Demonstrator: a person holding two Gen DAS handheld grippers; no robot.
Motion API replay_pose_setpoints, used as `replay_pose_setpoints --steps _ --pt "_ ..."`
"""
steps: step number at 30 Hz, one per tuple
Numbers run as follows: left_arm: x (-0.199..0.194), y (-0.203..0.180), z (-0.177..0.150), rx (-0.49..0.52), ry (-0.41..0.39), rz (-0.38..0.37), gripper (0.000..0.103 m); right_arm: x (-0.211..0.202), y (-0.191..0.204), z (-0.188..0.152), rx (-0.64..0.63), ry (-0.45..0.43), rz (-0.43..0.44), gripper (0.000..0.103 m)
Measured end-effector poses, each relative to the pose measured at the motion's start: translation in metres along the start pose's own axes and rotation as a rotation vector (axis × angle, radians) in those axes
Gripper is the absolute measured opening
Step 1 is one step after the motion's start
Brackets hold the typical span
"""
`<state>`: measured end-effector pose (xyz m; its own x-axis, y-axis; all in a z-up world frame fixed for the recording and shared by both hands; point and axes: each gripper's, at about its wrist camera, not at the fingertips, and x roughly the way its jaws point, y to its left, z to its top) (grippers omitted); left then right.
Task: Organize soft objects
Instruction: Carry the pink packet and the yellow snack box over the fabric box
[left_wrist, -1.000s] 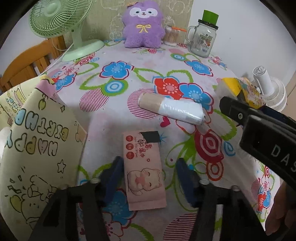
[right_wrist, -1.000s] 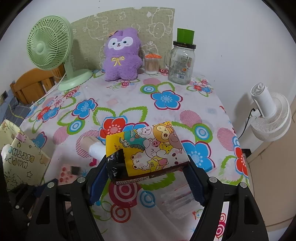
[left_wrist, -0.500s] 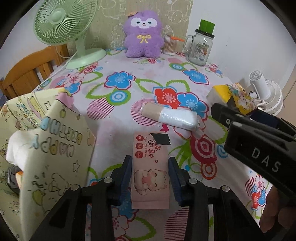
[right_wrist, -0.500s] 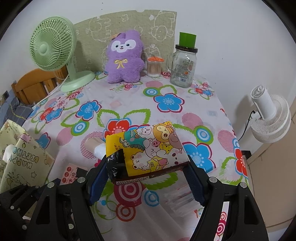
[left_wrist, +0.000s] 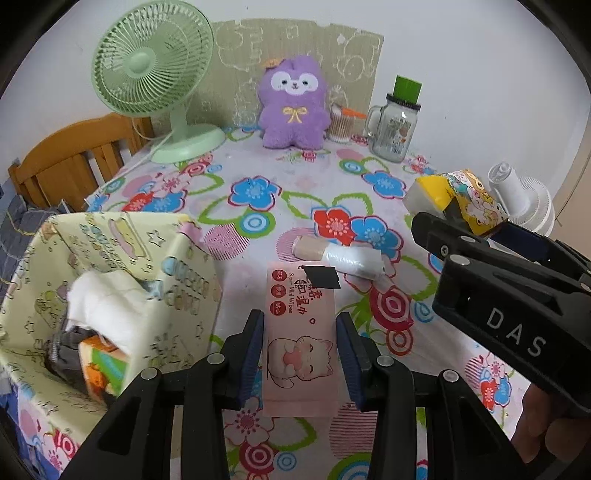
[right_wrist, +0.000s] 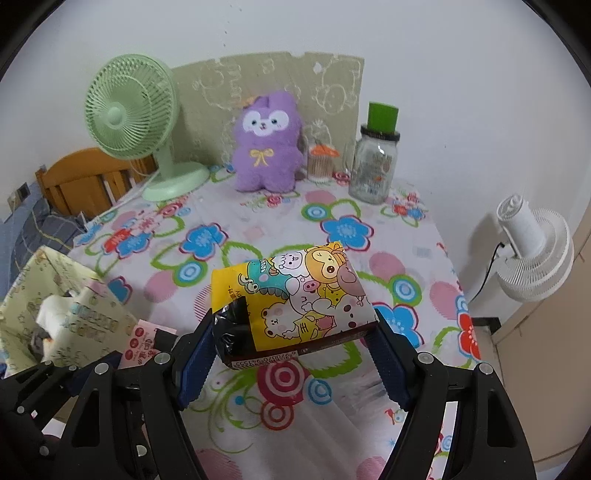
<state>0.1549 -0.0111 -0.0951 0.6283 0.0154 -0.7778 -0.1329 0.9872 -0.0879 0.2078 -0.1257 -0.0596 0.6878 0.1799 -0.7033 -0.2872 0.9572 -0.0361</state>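
The pink wipes pack (left_wrist: 301, 339) lies flat on the floral desk (left_wrist: 258, 229) between the blue pads of my left hand-held gripper (left_wrist: 300, 354), which is narrowed onto its two long sides; I cannot tell whether the pack is off the cloth. My right hand-held gripper (right_wrist: 291, 354) is clamped on a yellow cartoon tissue pack (right_wrist: 295, 299), held clear above the desk. To my left the yellow birthday-print bag (left_wrist: 122, 266) stands open at the desk's near-left edge; inside it I see a white soft wad (left_wrist: 103, 302), something grey (left_wrist: 68, 350) beneath that, and an orange-and-green pack (left_wrist: 107, 369) low in the opening. The bag's near wall is just beside the left gripper's finger. A roll with a tan end and white wrap (left_wrist: 338, 254) lies on its side just beyond the wipes pack, close to its far corner. Along the back edge, against the wall, stand a green fan (right_wrist: 140, 122), a purple plush (right_wrist: 266, 144), a small cotton-swab jar (right_wrist: 321, 162) and a glass mug jar with a green lid (right_wrist: 375, 162), all well apart from both grippers. The middle of the desk between those and the roll is bare cloth. Off the right edge a white fan (right_wrist: 532, 251) stands lower than the desktop; off the left edge is a wooden chair back (left_wrist: 74, 158).
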Motion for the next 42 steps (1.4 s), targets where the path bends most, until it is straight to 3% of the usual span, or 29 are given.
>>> replay_pose_setpoints --steps 21,42 --pt "-0.076 0.046 -0.004 -0.061 -0.13 0.051 0.041 -0.068 0.066 0.015 -0.079 -0.118 0.069 0.079" --pt "-0.09 0.126 -0.007 -0.167 -0.152 0.148 0.041 -0.062 0.163 0.027 -0.204 -0.119 0.184 0.079"
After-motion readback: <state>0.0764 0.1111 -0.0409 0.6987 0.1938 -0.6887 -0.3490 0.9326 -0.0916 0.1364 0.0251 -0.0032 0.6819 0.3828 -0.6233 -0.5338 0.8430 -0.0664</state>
